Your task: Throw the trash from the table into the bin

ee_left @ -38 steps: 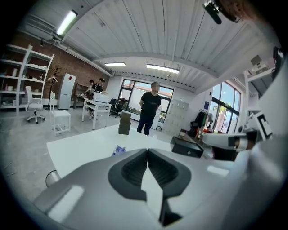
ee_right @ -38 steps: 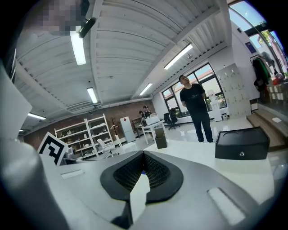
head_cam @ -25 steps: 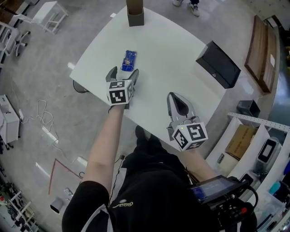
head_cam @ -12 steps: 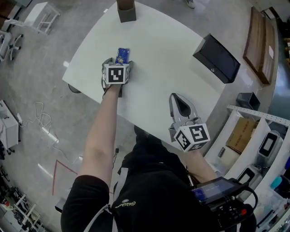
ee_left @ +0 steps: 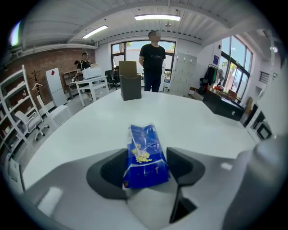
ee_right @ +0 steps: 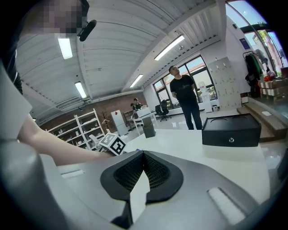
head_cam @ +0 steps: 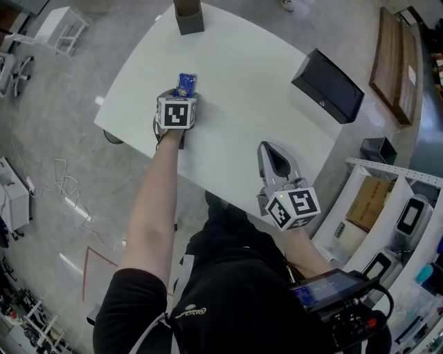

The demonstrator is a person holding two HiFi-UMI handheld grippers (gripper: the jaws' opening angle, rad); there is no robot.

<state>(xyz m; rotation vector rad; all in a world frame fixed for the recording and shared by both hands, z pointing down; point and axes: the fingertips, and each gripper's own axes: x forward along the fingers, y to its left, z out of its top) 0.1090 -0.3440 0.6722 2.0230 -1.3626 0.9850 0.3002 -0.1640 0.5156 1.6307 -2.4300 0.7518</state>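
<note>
A blue snack packet [head_cam: 185,84] lies on the white table [head_cam: 235,76] near its left edge. My left gripper [head_cam: 181,95] is down over it, and its jaws are closing. In the left gripper view the packet [ee_left: 145,155] sits between the two dark pads, which touch its sides. A tall brown-and-grey bin [head_cam: 188,17] stands at the table's far edge, and in the left gripper view this bin [ee_left: 130,86] is straight beyond the packet. My right gripper [head_cam: 268,146] rests shut and empty near the table's front edge.
A black box [head_cam: 328,86] sits on the right side of the table. A person [ee_left: 153,58] stands beyond the far edge, behind the bin. Shelving and boxes [head_cam: 387,207] crowd the floor at the right.
My left gripper moved forward and down over the blue packet, which now sits between its jaws. The right gripper has hardly moved.
</note>
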